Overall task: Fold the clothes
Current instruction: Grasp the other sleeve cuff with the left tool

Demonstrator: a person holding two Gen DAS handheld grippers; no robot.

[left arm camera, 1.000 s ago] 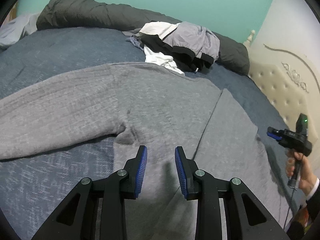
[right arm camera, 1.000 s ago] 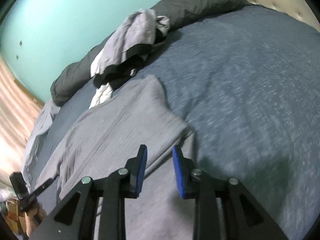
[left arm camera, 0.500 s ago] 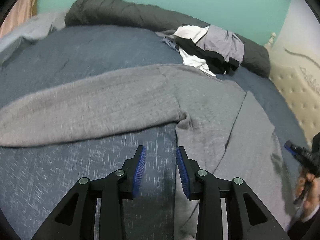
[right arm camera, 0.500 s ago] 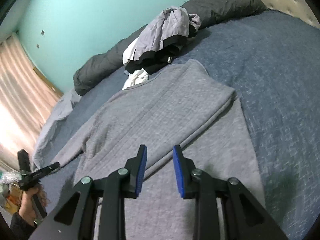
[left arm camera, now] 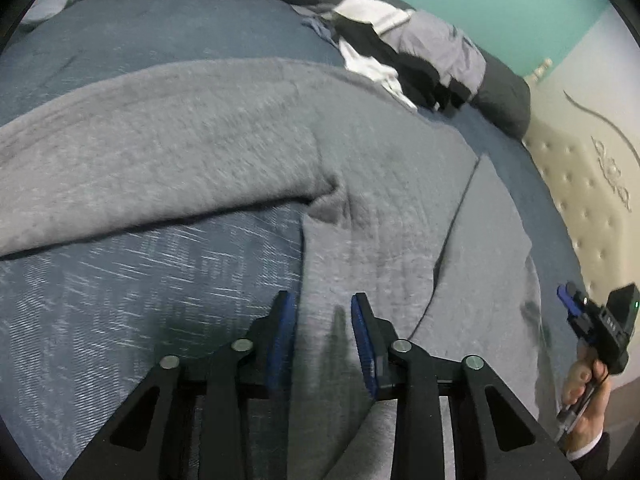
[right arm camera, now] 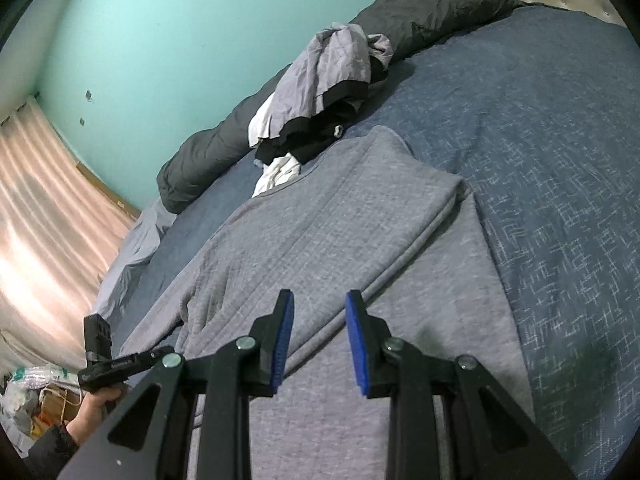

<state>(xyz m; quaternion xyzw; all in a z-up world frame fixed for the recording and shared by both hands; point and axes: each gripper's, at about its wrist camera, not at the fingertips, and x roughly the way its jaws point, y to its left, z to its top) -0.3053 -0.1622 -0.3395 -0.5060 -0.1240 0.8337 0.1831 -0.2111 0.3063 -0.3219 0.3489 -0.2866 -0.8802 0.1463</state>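
Here, a grey sweater (left arm camera: pixel 248 152) lay spread on a bed covered with a blue bedspread (left arm camera: pixel 120 300), one sleeve stretched out flat away from its body and the opposite side already folded inward over its chest. The left tool (left arm camera: pixel 323 320) hovered low over the sweater's side edge below the armpit, its jaws narrow after just closing further, the blue pads (left arm camera: pixel 283 328) apart with cloth beneath them but none pinched. The right tool (right arm camera: pixel 319 320) hung above the sweater's folded edge, jaws likewise narrow and holding nothing. Beyond the sweater's collar sat a heap of grey, black and white clothes (right arm camera: pixel 320 92), resting against a dark rolled duvet (right arm camera: pixel 420 12). A padded cream headboard (left arm camera: pixel 592 184) stood beyond the sweater's folded side.
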